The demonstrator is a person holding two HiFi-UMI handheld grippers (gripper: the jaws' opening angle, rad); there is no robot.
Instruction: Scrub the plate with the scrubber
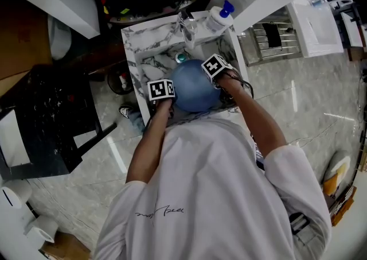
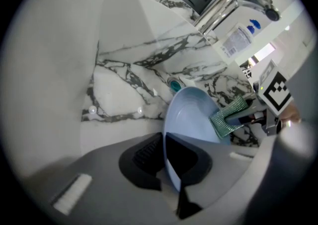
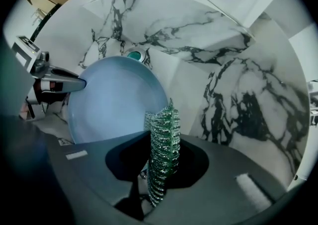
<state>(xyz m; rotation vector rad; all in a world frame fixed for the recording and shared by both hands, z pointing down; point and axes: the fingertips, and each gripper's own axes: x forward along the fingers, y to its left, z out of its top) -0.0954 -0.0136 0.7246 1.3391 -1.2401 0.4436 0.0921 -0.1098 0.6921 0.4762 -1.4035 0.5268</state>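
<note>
Left gripper view: left gripper (image 2: pixel 167 158) pinches round pale-blue plate (image 2: pixel 191 115) by its rim, right gripper (image 3: pixel 160 172) clamps green mesh scrubber (image 3: pixel 163 137); we judge hard strokes could lever it loose.

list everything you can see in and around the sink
plate: one, light blue, on edge over the sink
scrubber: one, green, at the plate
sink: one, white marble, grey veins
drain: one, teal, sink bottom
faucet: one, chrome, behind the sink
bottle: one, white, blue cap, beside the faucet
rack: one, metal, right of the sink
left tool: grips the plate's rim
right tool: grips the scrubber
</note>
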